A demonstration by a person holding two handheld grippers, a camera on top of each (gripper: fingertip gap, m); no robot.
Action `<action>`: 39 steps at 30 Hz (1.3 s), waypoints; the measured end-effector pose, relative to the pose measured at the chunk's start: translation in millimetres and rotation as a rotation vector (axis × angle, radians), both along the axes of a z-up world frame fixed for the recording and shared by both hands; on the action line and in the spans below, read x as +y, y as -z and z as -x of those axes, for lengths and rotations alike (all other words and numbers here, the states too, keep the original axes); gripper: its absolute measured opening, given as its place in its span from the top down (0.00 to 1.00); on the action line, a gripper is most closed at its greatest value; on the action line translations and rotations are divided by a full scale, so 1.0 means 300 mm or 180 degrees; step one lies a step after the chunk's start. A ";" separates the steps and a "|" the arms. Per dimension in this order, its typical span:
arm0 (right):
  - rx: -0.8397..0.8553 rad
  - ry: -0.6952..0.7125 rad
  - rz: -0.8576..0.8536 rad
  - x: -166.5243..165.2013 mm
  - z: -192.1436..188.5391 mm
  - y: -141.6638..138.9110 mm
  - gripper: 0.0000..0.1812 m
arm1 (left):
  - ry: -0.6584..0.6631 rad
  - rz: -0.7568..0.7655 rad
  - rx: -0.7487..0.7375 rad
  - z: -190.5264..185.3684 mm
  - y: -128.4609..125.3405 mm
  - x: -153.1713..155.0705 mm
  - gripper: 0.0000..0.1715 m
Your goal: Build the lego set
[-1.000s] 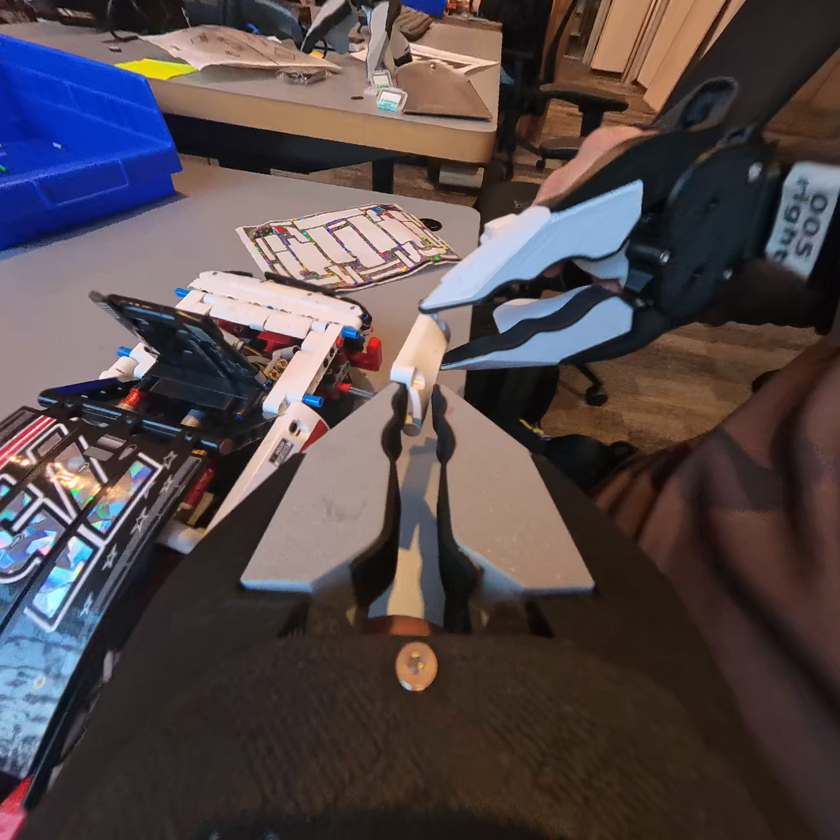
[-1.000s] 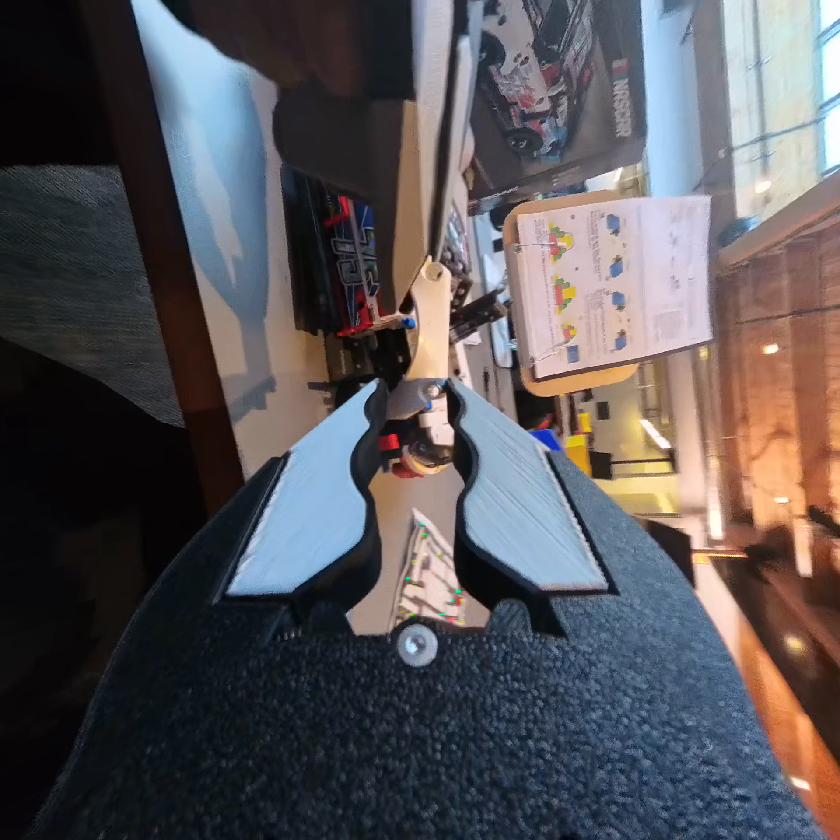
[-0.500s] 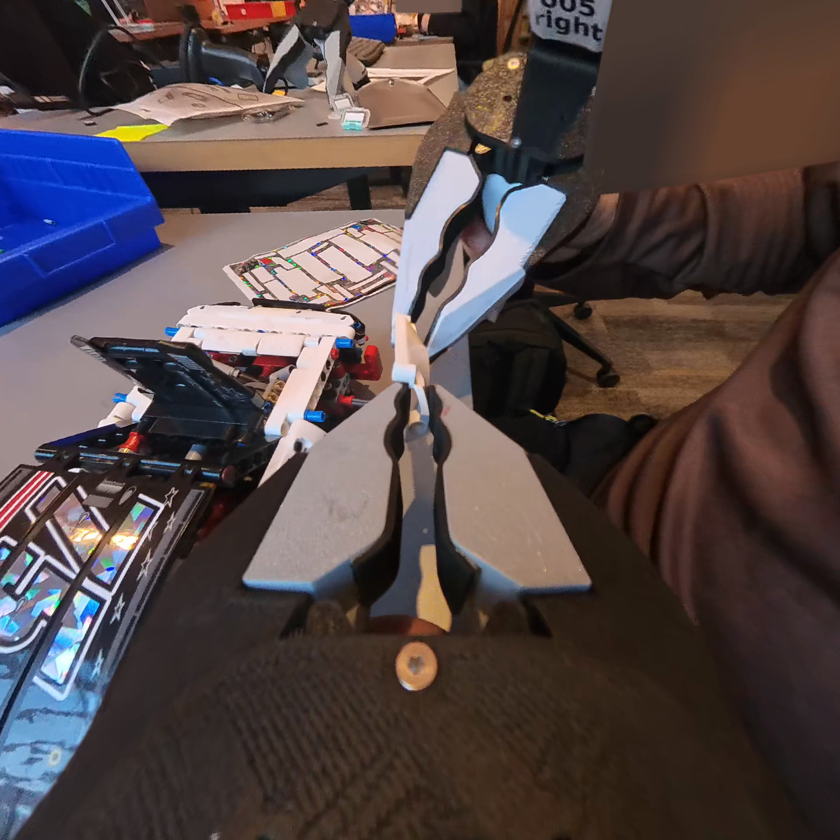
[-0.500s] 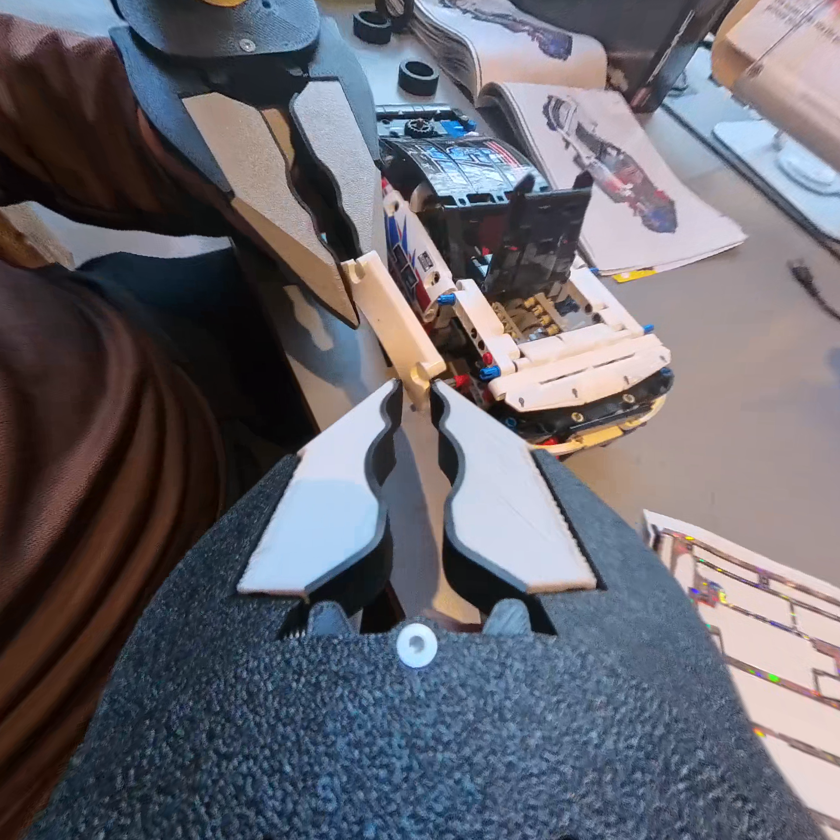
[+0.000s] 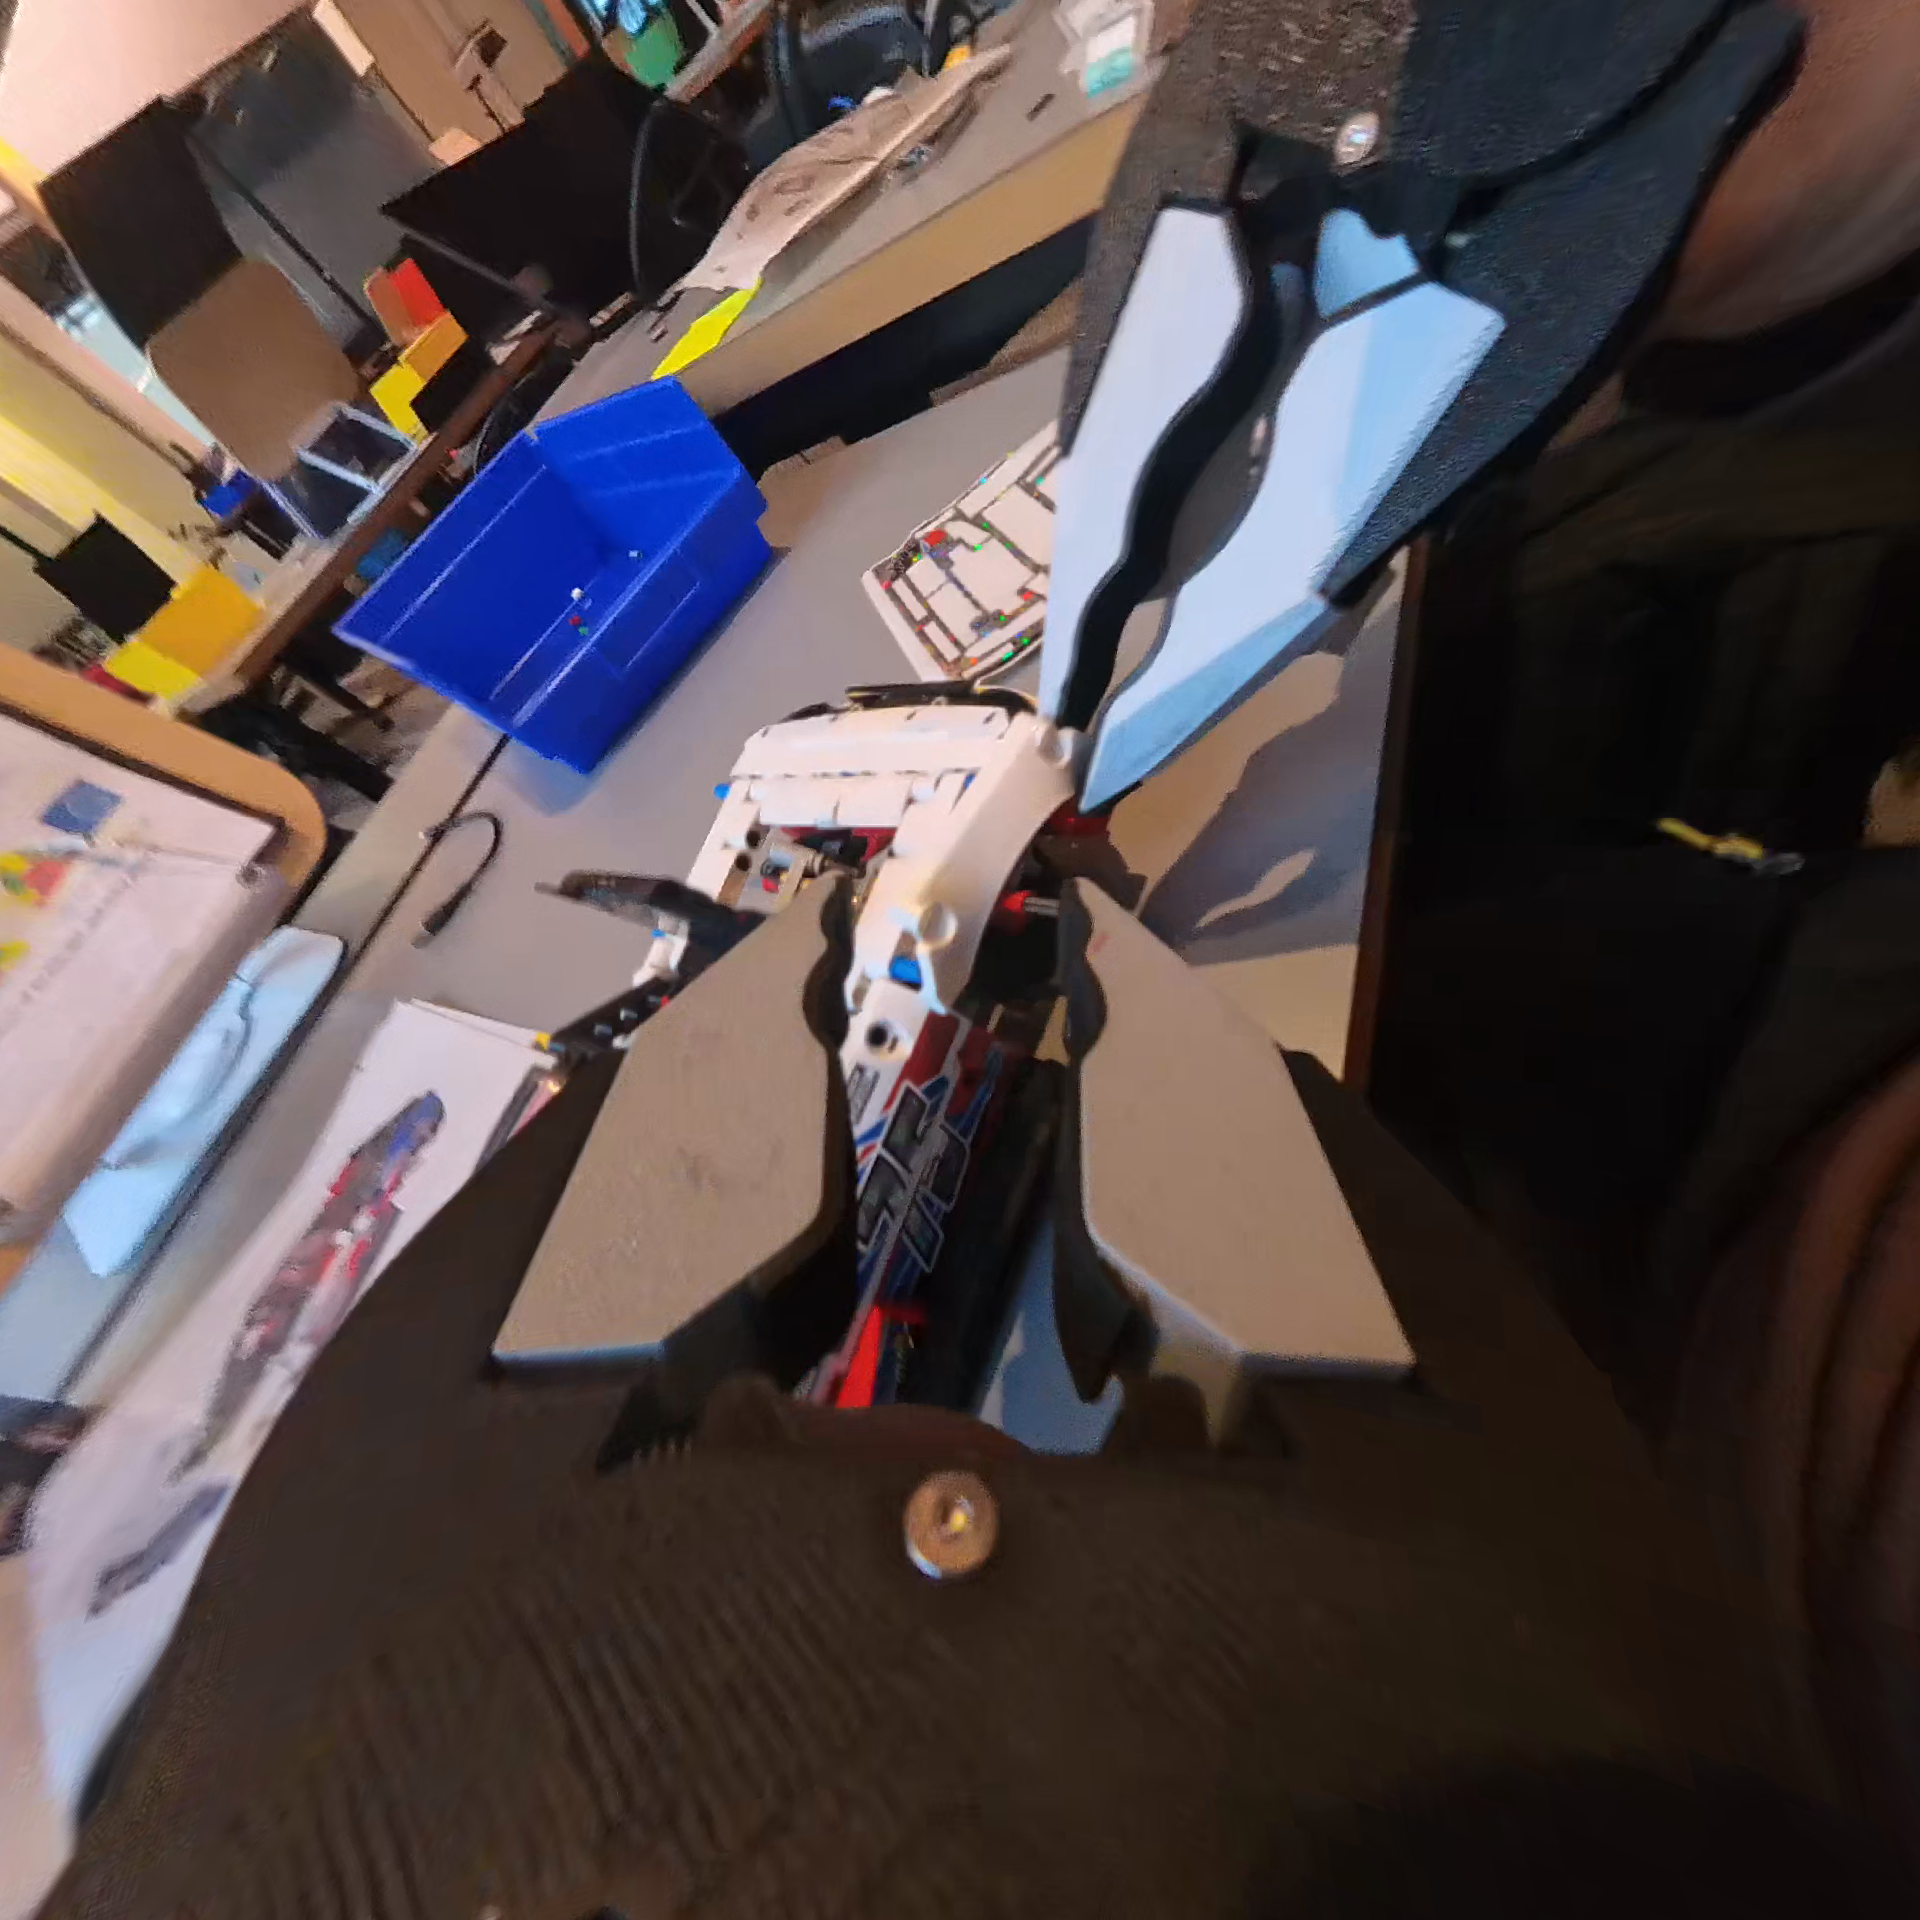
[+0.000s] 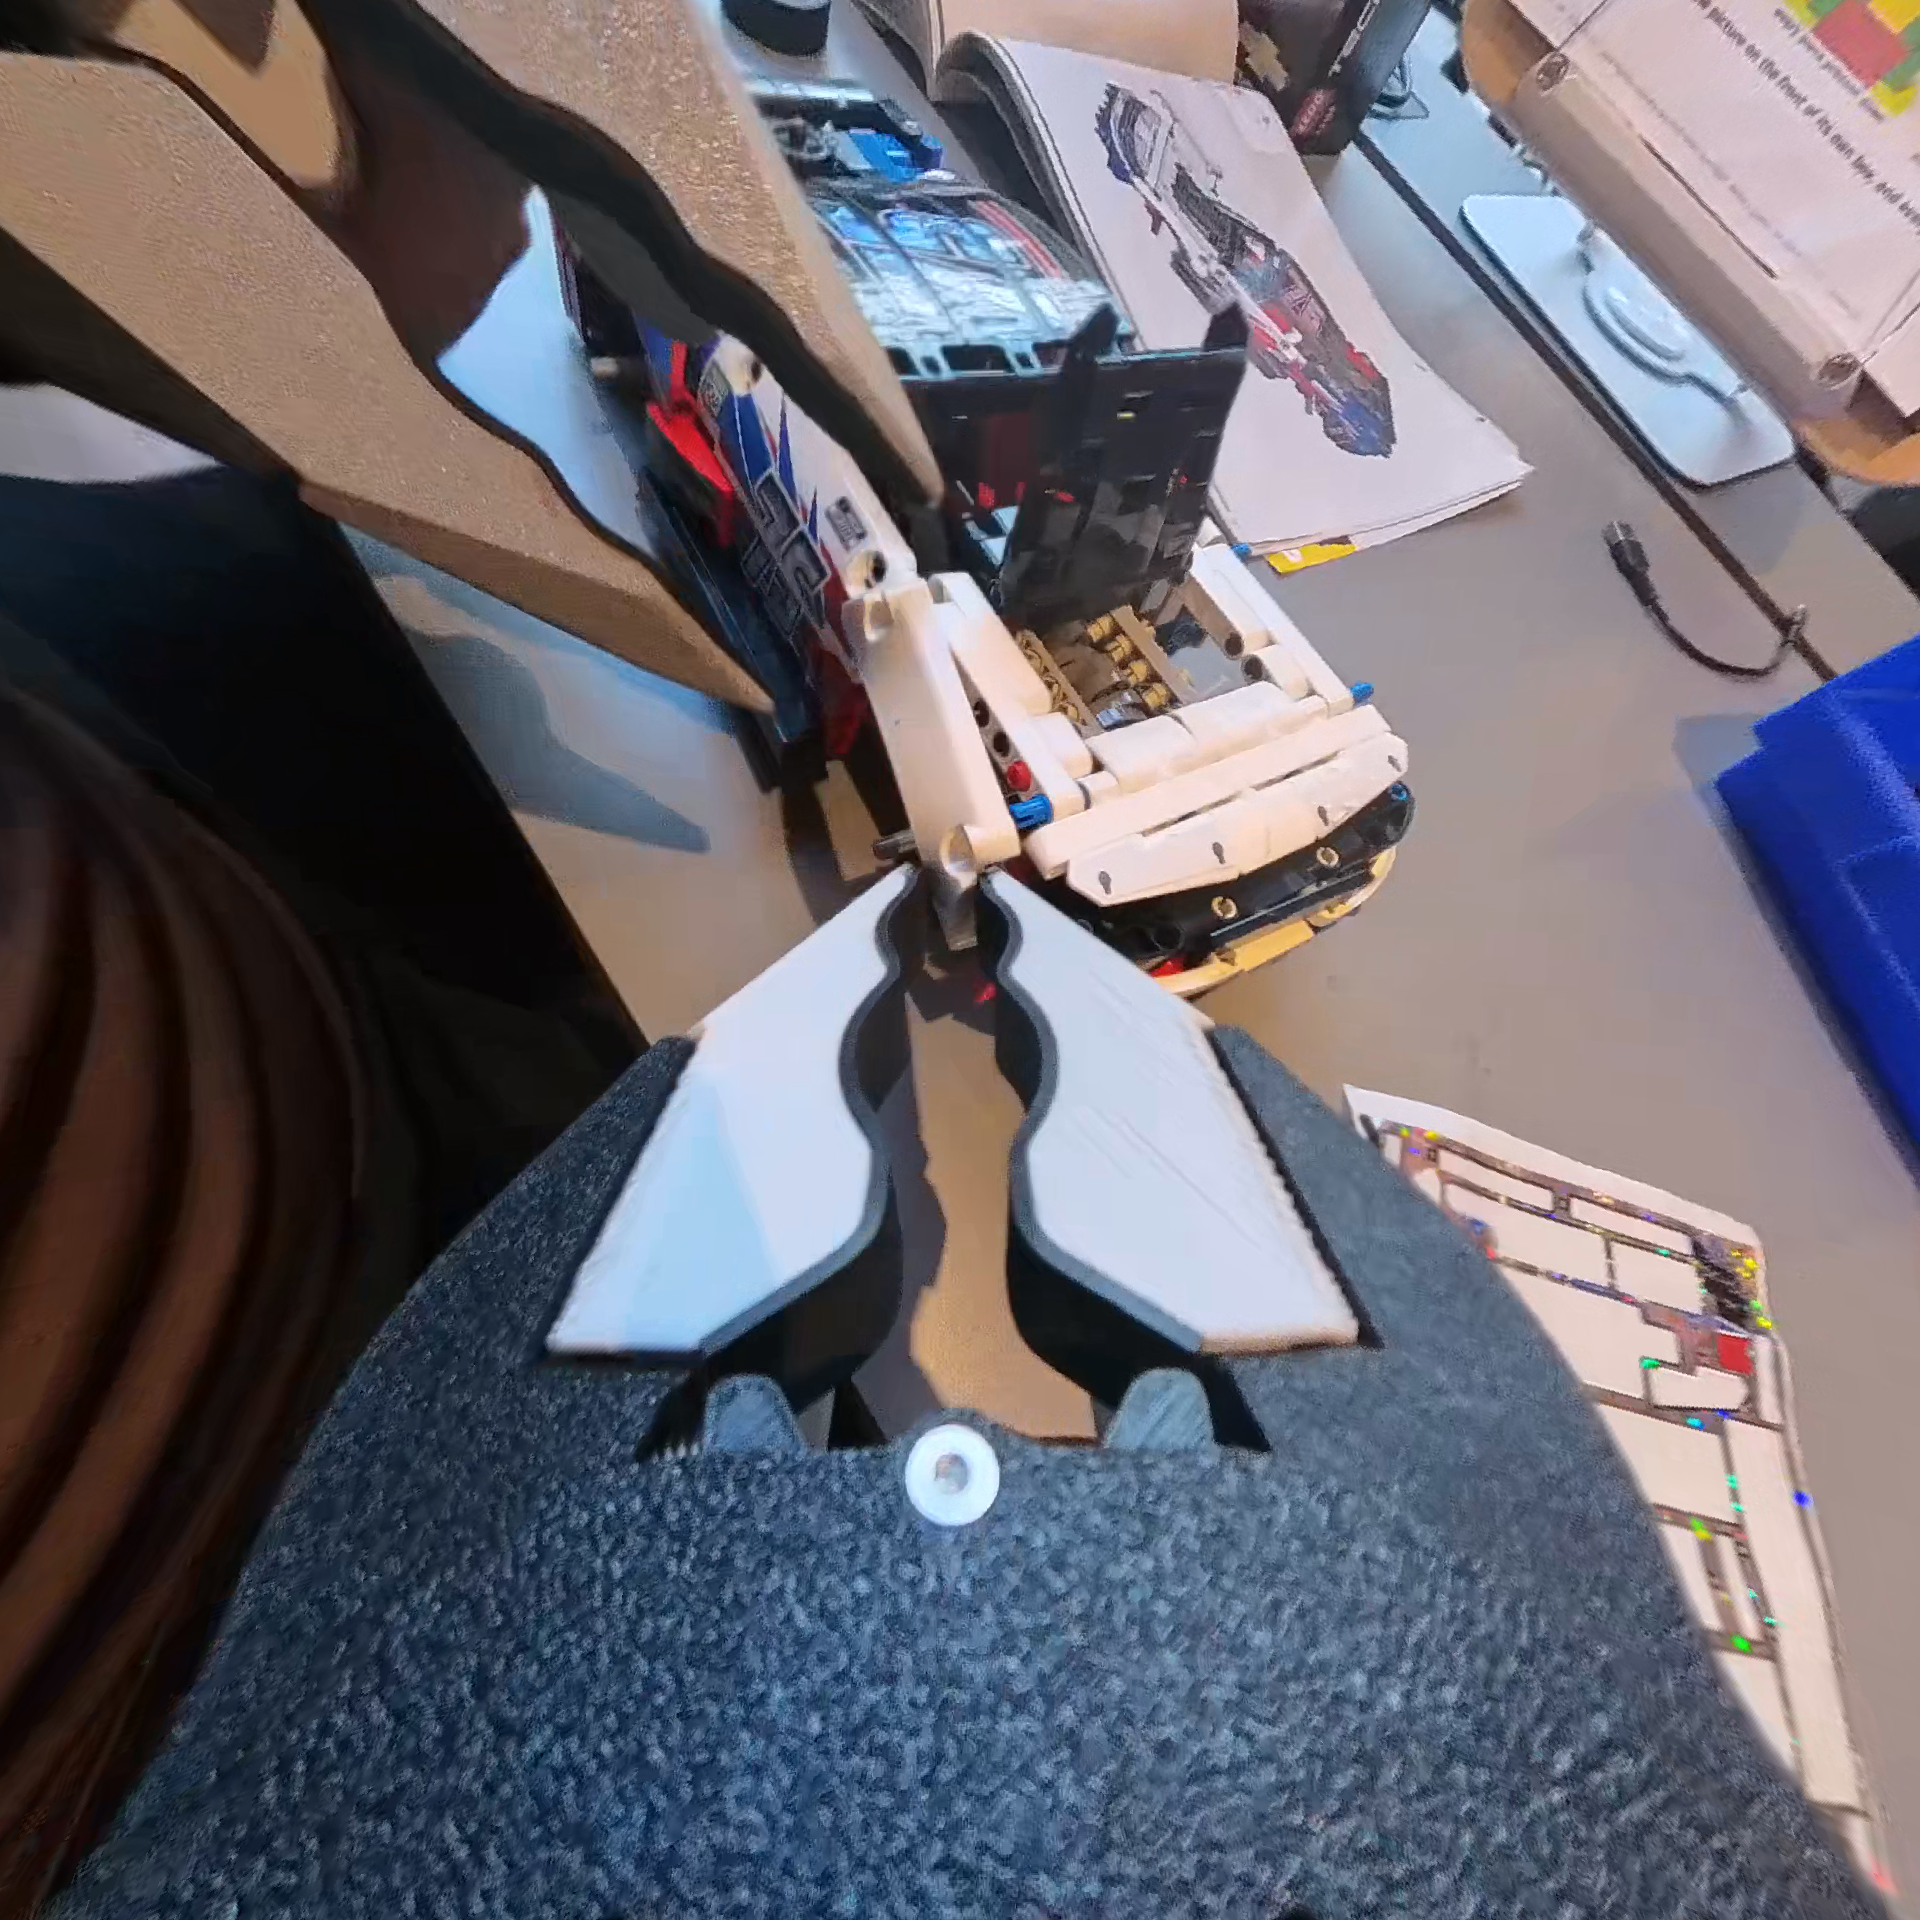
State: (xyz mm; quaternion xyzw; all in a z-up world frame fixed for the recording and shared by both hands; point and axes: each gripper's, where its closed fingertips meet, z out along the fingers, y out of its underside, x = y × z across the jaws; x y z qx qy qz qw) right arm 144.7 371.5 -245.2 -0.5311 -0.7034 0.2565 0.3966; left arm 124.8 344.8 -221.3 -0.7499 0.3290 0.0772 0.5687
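Observation:
The partly built Lego car (image 6: 1195,769), white at the nose with a raised black hood, stands on the grey table (image 6: 1507,987). It also shows in the left wrist view (image 5: 894,769). A long white panel (image 6: 925,707) lies along the car's near front side. My right gripper (image 6: 945,883) is shut on the panel's front end. In the left wrist view it (image 5: 1070,758) comes down from above onto that end. My left gripper (image 5: 951,904) is open, its fingers straddling the car's side and the panel (image 5: 977,852). It fills the upper left of the right wrist view (image 6: 852,597).
A blue bin (image 5: 582,582) stands beyond the car. A sticker sheet (image 6: 1662,1403) lies near the car's nose. An open instruction booklet (image 6: 1299,312) lies beside the car, with a black cable (image 6: 1704,613) near it. A brown sleeve (image 6: 156,1143) is at the near table edge. The grippers' ends are close to 5 centimetres from one another.
My left gripper has opened and let go of the white panel. My right gripper has closed on the panel and brought it down against the car's front side. Both views have swung round.

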 end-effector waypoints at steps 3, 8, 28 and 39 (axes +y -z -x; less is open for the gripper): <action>-0.0102 -0.0042 -0.0081 -0.005 0.002 0.011 0.95 | 0.0089 0.0021 0.0323 -0.028 0.008 0.023 0.79; -0.0303 -0.0009 -0.0070 0.019 0.001 0.022 0.95 | 0.0043 0.0037 0.0879 -0.019 0.027 0.075 0.81; -0.0548 -0.0416 0.0147 0.001 0.002 0.024 0.96 | -0.0272 -0.0743 0.1741 -0.026 0.083 0.087 0.93; -0.0434 -0.0606 0.0499 -0.004 -0.001 0.010 0.96 | -0.0478 -0.0797 0.1786 -0.034 0.068 0.081 0.95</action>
